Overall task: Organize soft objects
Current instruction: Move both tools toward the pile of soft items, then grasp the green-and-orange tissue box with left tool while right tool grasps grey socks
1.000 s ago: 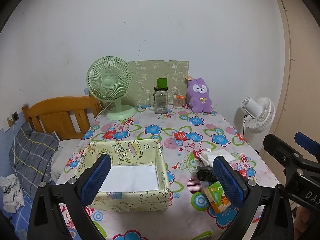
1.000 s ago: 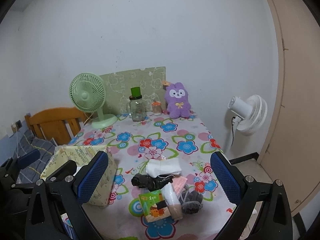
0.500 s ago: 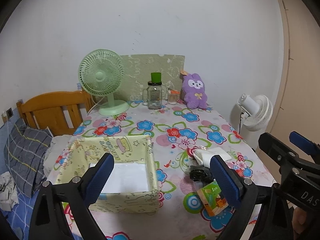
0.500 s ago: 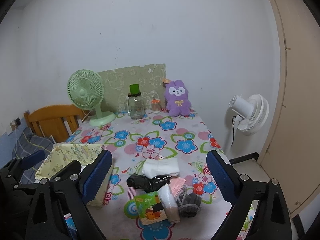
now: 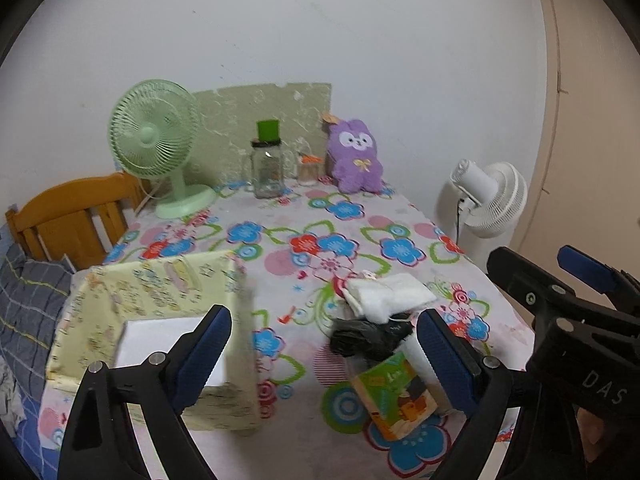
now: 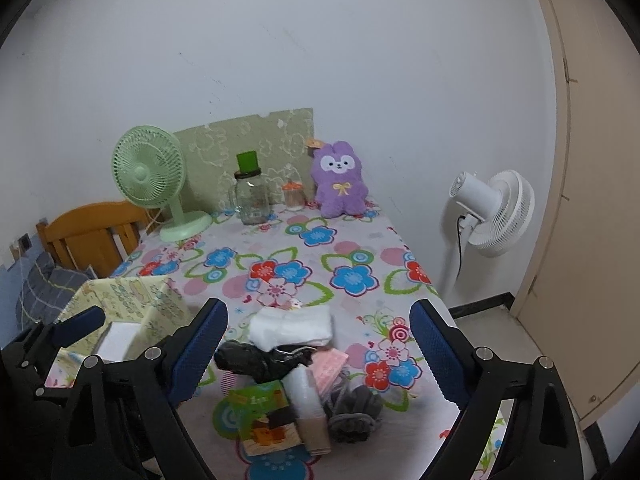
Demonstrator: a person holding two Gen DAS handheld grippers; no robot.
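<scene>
A yellow fabric storage box (image 5: pixel 160 300) with a white bottom stands at the table's front left; it also shows in the right wrist view (image 6: pixel 132 300). A pile of soft items lies at the front: a white folded cloth (image 6: pixel 292 326), a black bundle (image 6: pixel 256 358), grey socks (image 6: pixel 352 408), a pink pack (image 6: pixel 330 364) and a green packet (image 6: pixel 266 416). The white cloth (image 5: pixel 390 294) and black bundle (image 5: pixel 368 338) show in the left wrist view too. My left gripper (image 5: pixel 324 360) is open and empty above the table's front. My right gripper (image 6: pixel 320 354) is open and empty over the pile.
A green desk fan (image 6: pixel 154 184), a glass jar with a green lid (image 6: pixel 252 196), a small jar (image 6: pixel 293 196) and a purple plush rabbit (image 6: pixel 340 184) stand at the back. A white floor fan (image 6: pixel 494 212) stands right of the table. A wooden headboard (image 6: pixel 88 236) is left.
Both grippers have shifted right and slightly forward; the box has slid left in the left view, and the pile sits more between the fingers. Both stay open.
</scene>
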